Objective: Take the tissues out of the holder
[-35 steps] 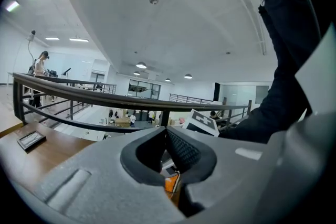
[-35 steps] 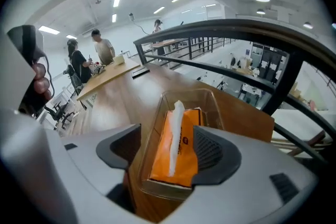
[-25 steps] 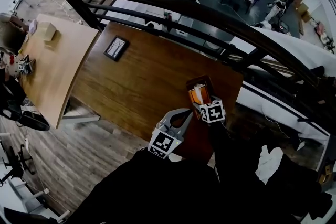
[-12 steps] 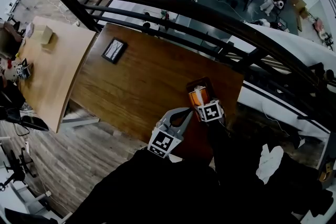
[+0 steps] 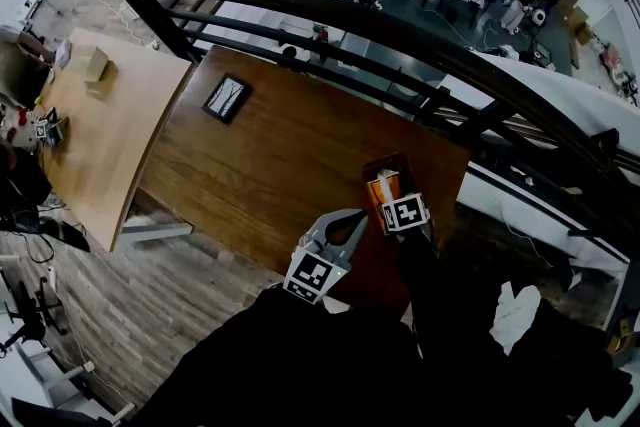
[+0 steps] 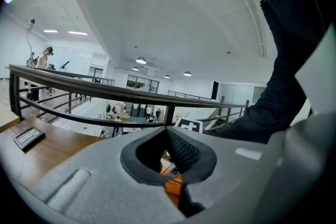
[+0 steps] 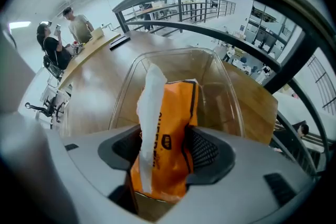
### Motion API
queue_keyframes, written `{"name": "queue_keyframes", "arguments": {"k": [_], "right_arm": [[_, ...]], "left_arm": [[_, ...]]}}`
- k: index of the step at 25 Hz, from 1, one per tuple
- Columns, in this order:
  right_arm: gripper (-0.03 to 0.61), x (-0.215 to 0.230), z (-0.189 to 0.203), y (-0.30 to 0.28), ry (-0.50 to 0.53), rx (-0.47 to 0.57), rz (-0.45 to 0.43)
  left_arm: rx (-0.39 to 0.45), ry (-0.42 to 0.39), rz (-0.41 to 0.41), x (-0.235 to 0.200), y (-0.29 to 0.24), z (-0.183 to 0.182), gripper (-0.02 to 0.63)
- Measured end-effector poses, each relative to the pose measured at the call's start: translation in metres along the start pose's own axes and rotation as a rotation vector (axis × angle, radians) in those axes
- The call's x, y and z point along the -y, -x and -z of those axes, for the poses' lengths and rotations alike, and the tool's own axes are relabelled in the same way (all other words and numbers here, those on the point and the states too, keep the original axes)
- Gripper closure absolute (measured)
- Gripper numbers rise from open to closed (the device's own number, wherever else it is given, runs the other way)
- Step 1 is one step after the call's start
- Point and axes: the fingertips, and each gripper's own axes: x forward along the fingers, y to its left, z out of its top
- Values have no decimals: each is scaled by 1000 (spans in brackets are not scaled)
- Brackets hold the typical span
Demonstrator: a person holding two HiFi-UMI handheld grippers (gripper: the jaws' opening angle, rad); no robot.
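Observation:
An orange tissue pack [image 7: 168, 128] with a white tissue sticking out of its top stands in a clear plastic holder [image 7: 220, 76] near the right end of the dark wooden table [image 5: 280, 155]. My right gripper [image 7: 165, 157] reaches over the holder's near end, and its jaws are closing on the pack, with both pads against its sides. In the head view the pack [image 5: 381, 192] shows just beyond the right gripper [image 5: 385, 205]. My left gripper [image 5: 352, 215] hovers to the left of the holder [image 5: 390, 167], fingertips together and holding nothing.
A small black framed object [image 5: 226, 97] lies at the table's far left. A dark curved railing [image 5: 400, 25] runs behind the table, with a drop to a lower floor beyond it. A lighter table [image 5: 100, 135] stands to the left. Two people [image 7: 68, 29] stand far off.
The head view has shifted a little. Both grippers stay almost where they were by the holder, and the pack still stands in it.

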Motion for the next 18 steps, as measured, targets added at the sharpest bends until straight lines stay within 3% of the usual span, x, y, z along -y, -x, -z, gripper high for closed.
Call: {"name": "queue_keyframes", "arguments": {"k": [2,6,18], "right_arm": [[333,0,-1,2,-3,0,-6],[360,0,2,7,-7,-12,-16],[367,-3,-11,53,-9,64,14]], "left_arm": [[1,2,-6,-2,2,0,604],[3,1,-5,-1,5,-1,604],[21,-9,16,10,17,-2,604]]}}
